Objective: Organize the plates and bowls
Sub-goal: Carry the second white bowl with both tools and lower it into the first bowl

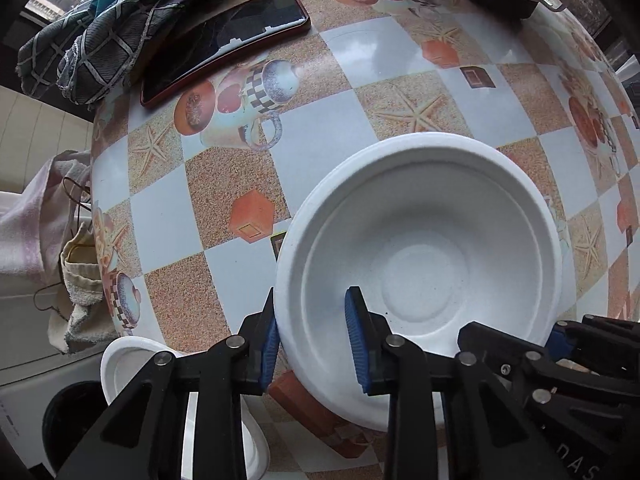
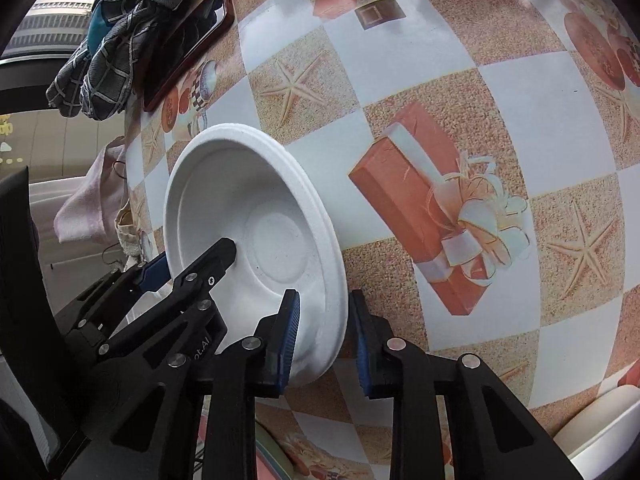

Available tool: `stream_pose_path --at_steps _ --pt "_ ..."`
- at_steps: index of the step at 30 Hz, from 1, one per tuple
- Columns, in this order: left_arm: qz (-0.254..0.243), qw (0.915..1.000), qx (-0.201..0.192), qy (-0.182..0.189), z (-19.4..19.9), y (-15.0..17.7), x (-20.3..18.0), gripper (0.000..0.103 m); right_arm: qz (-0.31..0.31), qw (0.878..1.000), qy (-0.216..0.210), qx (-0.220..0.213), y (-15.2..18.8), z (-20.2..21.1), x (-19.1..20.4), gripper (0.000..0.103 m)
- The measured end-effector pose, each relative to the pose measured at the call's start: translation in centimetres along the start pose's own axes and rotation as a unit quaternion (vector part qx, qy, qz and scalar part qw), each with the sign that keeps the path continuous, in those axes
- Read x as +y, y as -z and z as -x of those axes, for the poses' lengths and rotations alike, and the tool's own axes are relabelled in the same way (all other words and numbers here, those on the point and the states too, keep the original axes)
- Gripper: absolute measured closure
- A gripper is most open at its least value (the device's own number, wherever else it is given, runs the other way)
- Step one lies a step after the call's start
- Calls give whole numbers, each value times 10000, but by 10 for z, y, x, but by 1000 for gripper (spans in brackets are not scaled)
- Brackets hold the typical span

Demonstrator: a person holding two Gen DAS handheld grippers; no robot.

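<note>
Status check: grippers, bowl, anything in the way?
Left gripper and right gripper both clamped on the white bowl's rim. Phone and cloth well clear.

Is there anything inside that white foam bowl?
The white foam bowl holds no food or object; its bare floor shows. Only one finger of each gripper dips inside, over its rim. What lies beneath the bowl on the patterned tablecloth is covered.

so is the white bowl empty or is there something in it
Empty: the white bowl shows only its bare white inside in both wrist views, apart from gripper fingers reaching over its rim.
</note>
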State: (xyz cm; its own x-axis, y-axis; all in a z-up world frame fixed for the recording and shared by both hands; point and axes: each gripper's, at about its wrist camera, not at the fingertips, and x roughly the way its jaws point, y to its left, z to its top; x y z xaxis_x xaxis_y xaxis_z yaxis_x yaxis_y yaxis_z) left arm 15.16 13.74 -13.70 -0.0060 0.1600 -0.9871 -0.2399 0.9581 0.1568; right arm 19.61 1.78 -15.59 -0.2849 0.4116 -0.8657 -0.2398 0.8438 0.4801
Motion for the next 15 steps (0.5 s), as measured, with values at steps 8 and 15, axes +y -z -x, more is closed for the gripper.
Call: stream_pose_path --at_steps 8,15 --pt "-101 9995 93 270 11 45 -36 74 272 9989 311 229 45 4 -22 78" --pt "-266 9986 284 371 22 125 -74 74 522 9957 550 533 112 4 -46 78"
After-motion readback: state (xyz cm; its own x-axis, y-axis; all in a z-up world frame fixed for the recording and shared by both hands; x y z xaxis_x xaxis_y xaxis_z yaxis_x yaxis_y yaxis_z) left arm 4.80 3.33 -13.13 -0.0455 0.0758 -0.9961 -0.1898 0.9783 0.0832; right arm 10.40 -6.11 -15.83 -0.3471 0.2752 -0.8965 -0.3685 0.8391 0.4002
